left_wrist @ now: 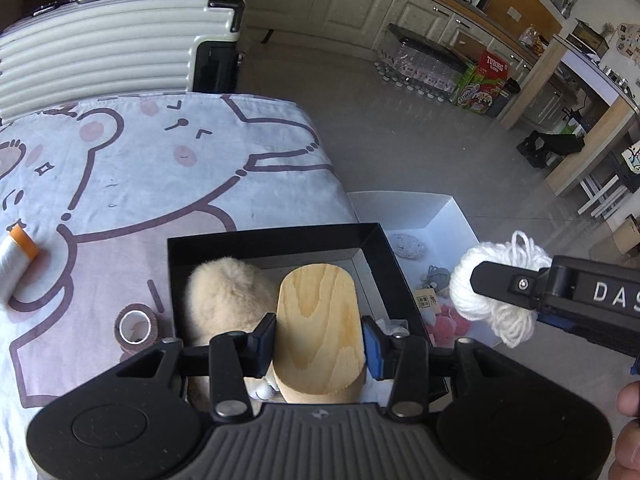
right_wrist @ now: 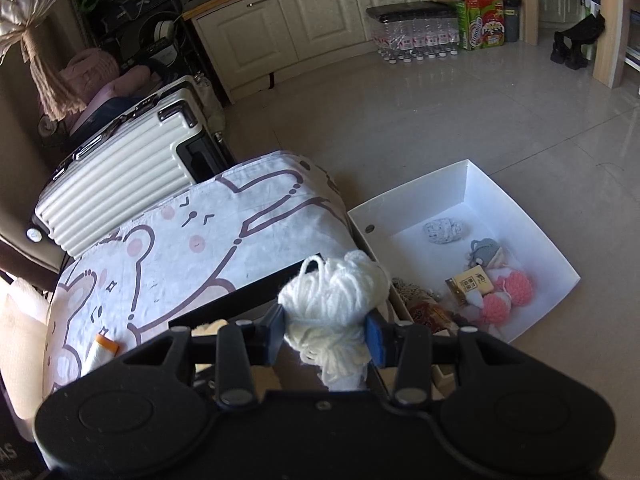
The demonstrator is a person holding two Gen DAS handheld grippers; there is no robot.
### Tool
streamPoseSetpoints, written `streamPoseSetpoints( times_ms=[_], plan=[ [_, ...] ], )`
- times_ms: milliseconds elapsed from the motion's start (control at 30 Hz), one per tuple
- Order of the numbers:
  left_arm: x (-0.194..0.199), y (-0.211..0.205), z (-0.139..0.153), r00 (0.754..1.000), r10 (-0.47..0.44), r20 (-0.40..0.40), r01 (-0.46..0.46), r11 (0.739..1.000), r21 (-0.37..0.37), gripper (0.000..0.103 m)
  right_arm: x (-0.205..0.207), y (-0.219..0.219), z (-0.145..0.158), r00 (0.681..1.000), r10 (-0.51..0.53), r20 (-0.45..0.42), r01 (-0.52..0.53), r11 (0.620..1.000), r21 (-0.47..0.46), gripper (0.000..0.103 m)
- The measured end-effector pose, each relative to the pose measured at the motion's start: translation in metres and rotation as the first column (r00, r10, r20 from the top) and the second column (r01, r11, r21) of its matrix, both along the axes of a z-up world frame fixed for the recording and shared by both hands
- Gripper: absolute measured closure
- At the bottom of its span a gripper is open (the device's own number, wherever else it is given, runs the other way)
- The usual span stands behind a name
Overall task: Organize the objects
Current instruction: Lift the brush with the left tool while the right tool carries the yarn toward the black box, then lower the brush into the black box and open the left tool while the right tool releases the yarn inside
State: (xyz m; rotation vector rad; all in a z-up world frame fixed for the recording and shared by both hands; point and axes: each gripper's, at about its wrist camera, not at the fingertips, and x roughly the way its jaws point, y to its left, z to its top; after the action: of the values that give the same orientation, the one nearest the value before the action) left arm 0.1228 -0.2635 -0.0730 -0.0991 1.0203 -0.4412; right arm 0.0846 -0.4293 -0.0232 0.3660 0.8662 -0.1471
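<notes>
A table draped in a white cartoon-bear cloth [left_wrist: 168,168] ends at a right edge, with open grey tile floor [right_wrist: 420,120] beyond. A black square box [left_wrist: 376,248] sits at that edge; a white open box [right_wrist: 520,216] lies on the floor just beside it. The left gripper [left_wrist: 320,344] clamps a pale rounded wooden block [left_wrist: 320,320] over the black box. The right gripper [right_wrist: 326,340] grips a white yarn bundle [right_wrist: 336,296] above the table's edge, near the white box.
</notes>
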Motion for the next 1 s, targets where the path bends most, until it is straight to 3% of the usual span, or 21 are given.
streamPoseSetpoints(
  times_ms=[533,733,833,1000],
  plan=[
    [0.012,-0.037,-0.053,0.994,-0.029,-0.104,0.035,0.998,0.057,0.058,0.012,-0.017,-0.017,1.0,0.015,-0.026,-0.014,1.0,0.025,0.06],
    [0.016,-0.036,-0.056,0.995,-0.031,-0.092,0.037,0.997,0.061,0.057,0.018,-0.017,-0.023,0.999,0.019,-0.034,-0.018,0.999,0.031,0.06],
    [0.016,-0.037,-0.057,0.991,-0.058,-0.118,0.063,0.997,0.045,0.048,0.02,-0.015,-0.025,0.999,0.022,-0.036,-0.021,0.999,0.034,0.06],
    [0.018,-0.03,-0.048,0.993,-0.054,-0.107,0.057,0.998,0.019,0.046,0.022,-0.012,-0.026,0.999,0.022,-0.042,-0.02,0.999,0.03,0.06]
  ],
)
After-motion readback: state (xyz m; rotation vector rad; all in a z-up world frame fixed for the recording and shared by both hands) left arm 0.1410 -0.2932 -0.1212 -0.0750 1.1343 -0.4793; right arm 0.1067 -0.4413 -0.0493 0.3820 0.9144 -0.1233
